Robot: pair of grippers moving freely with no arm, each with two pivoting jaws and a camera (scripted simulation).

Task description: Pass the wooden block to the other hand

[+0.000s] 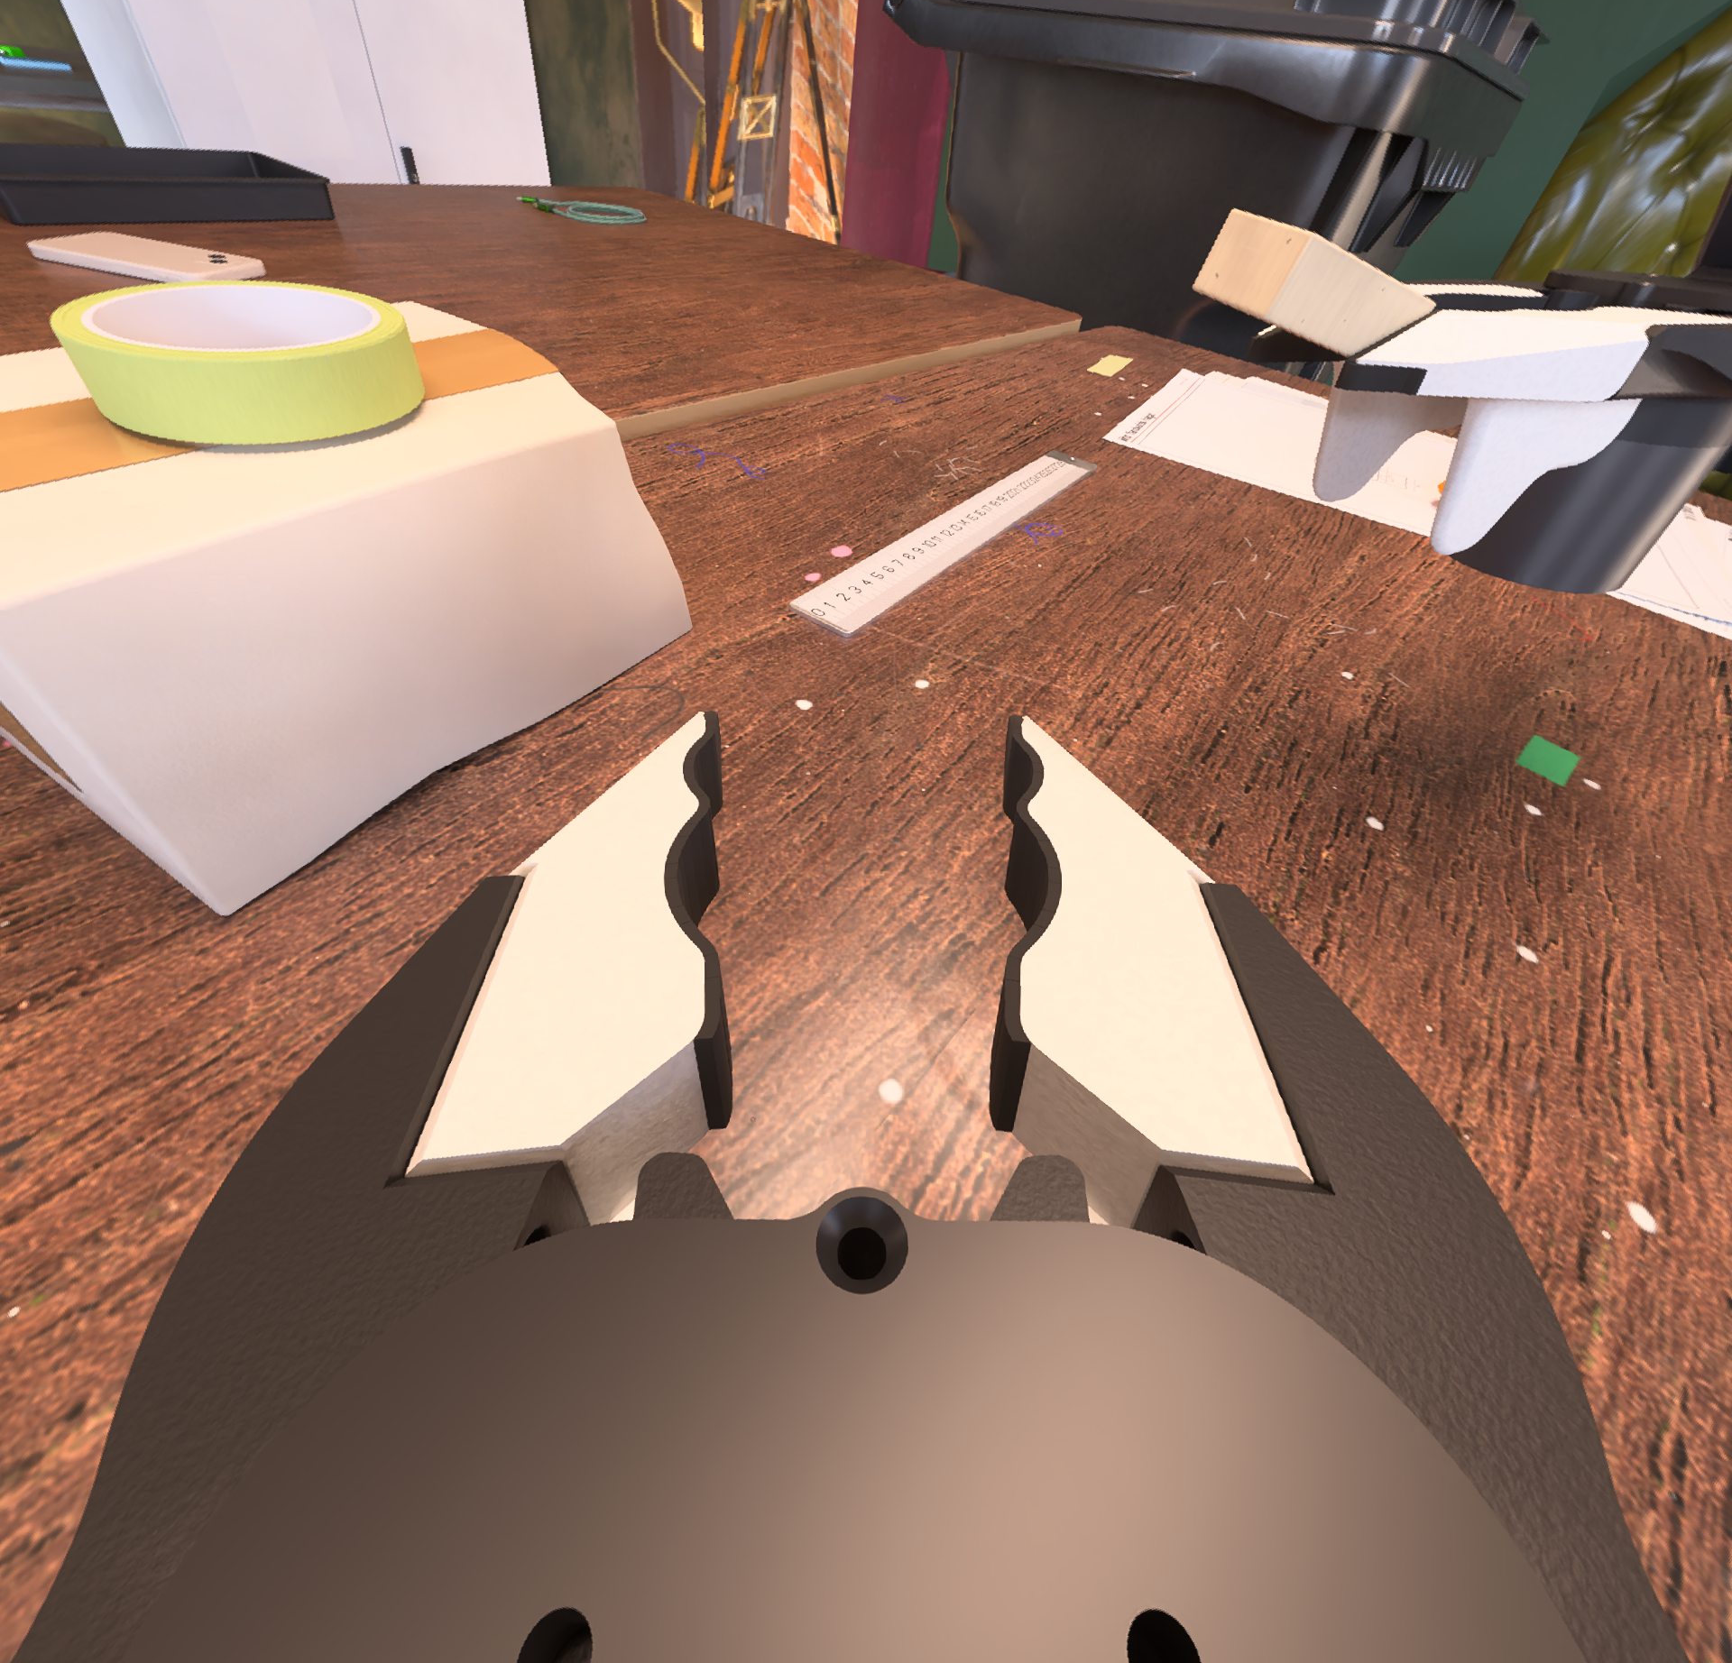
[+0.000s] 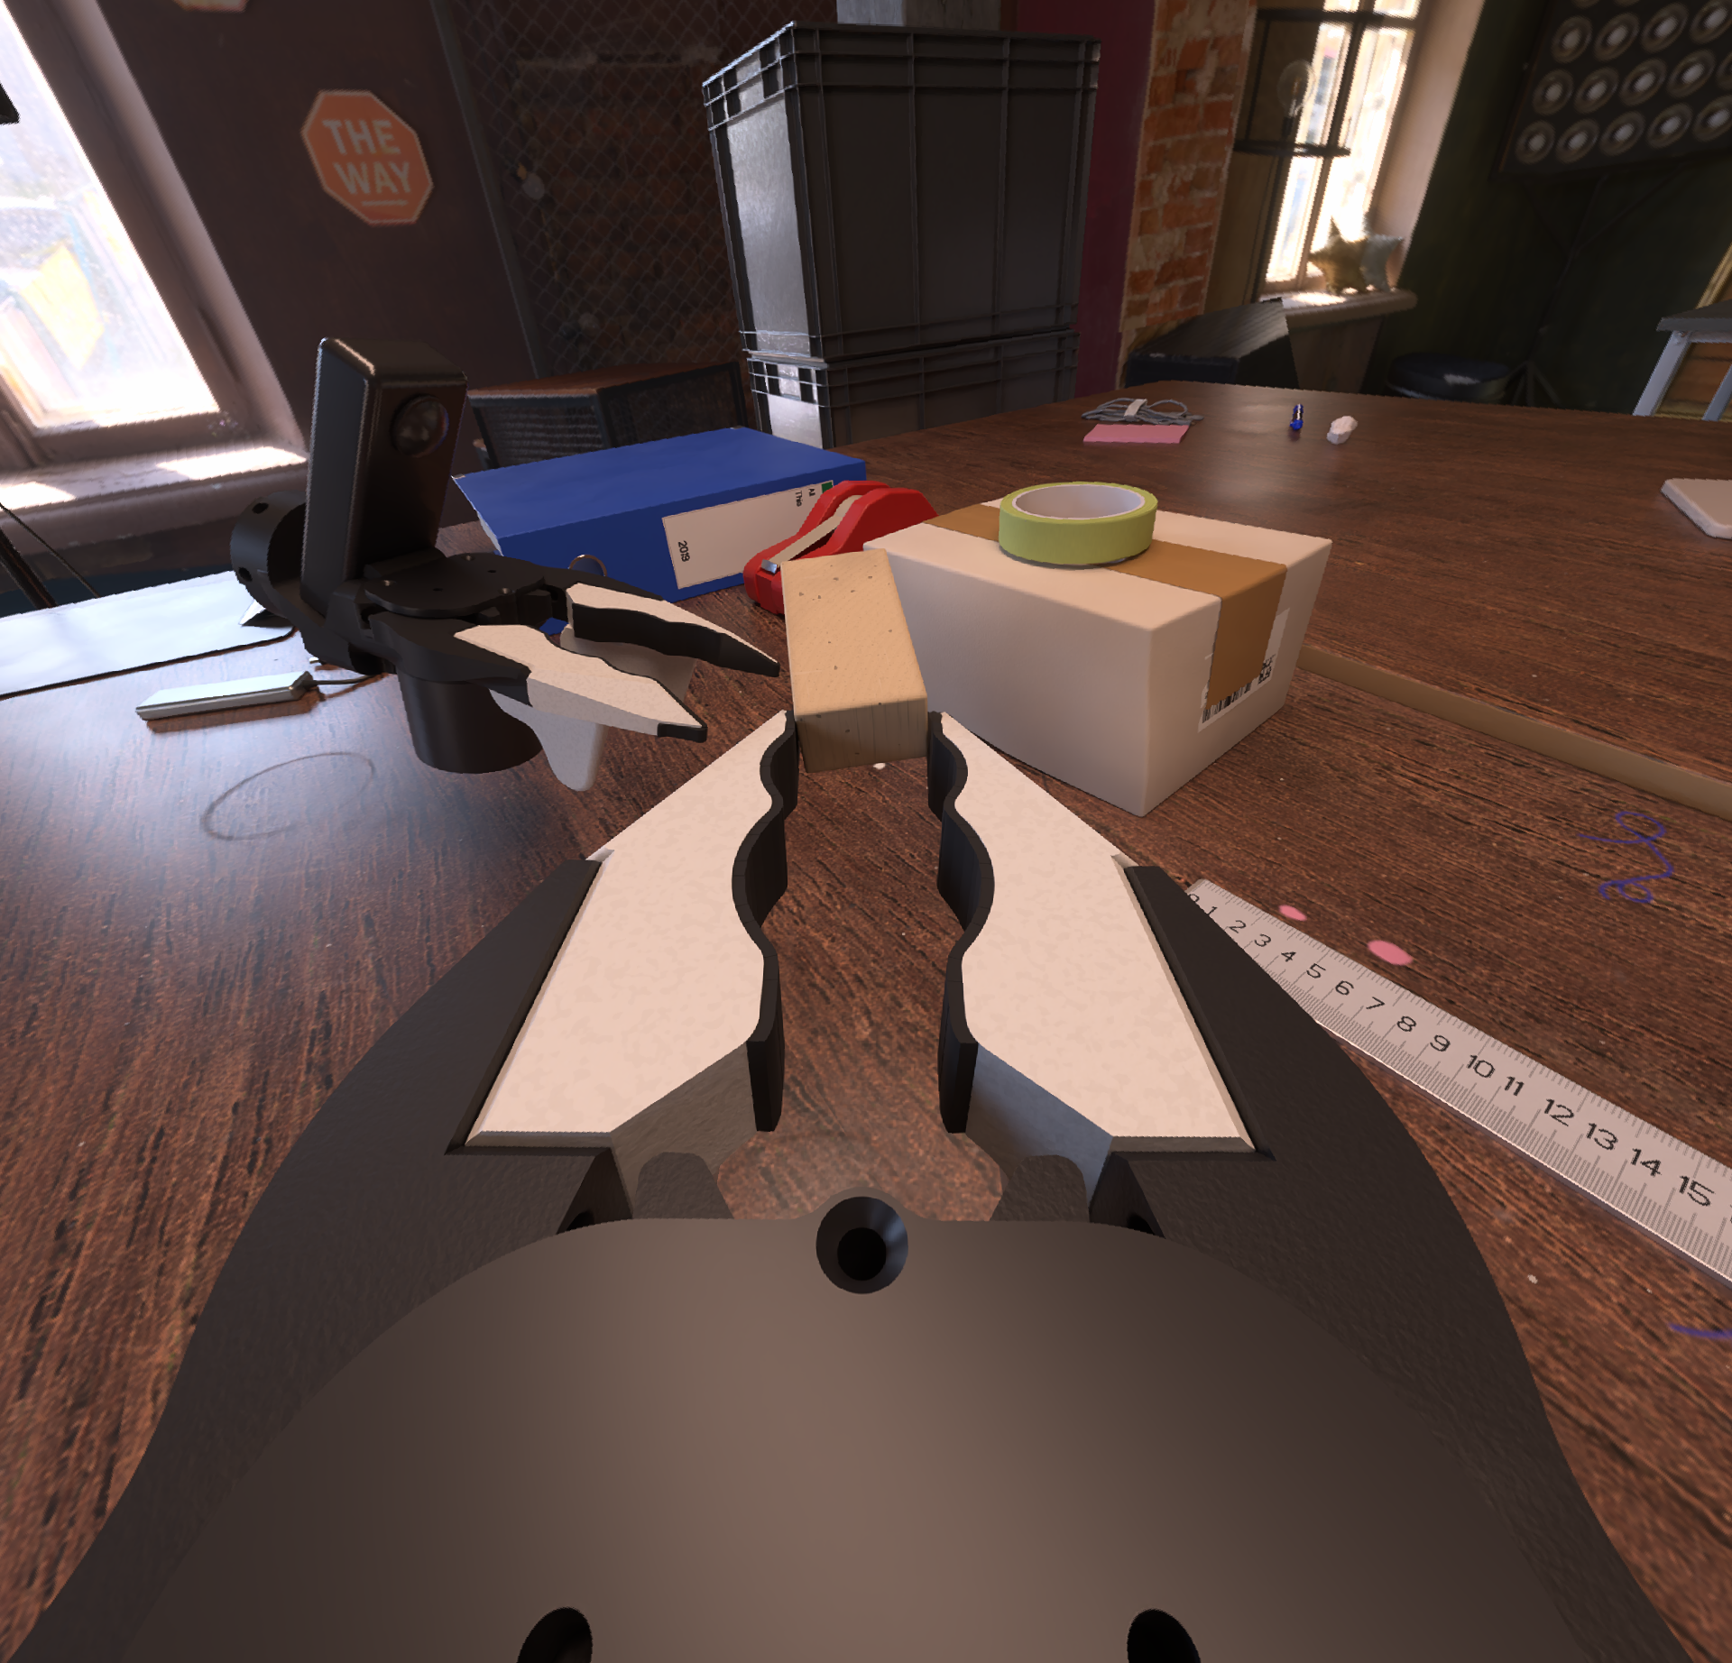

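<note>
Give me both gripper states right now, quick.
Left gripper: open, fingers apart, holding nothing.
Right gripper: shut on the wooden block, pinched at the fingertips above the table.

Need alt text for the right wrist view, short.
The right gripper holds a wooden block by its near end at its fingertips, above a brown wooden table. The open left gripper points toward the block from the left, apart from it. Behind sit a white box topped by green tape, a blue binder, and a ruler at right.
</note>
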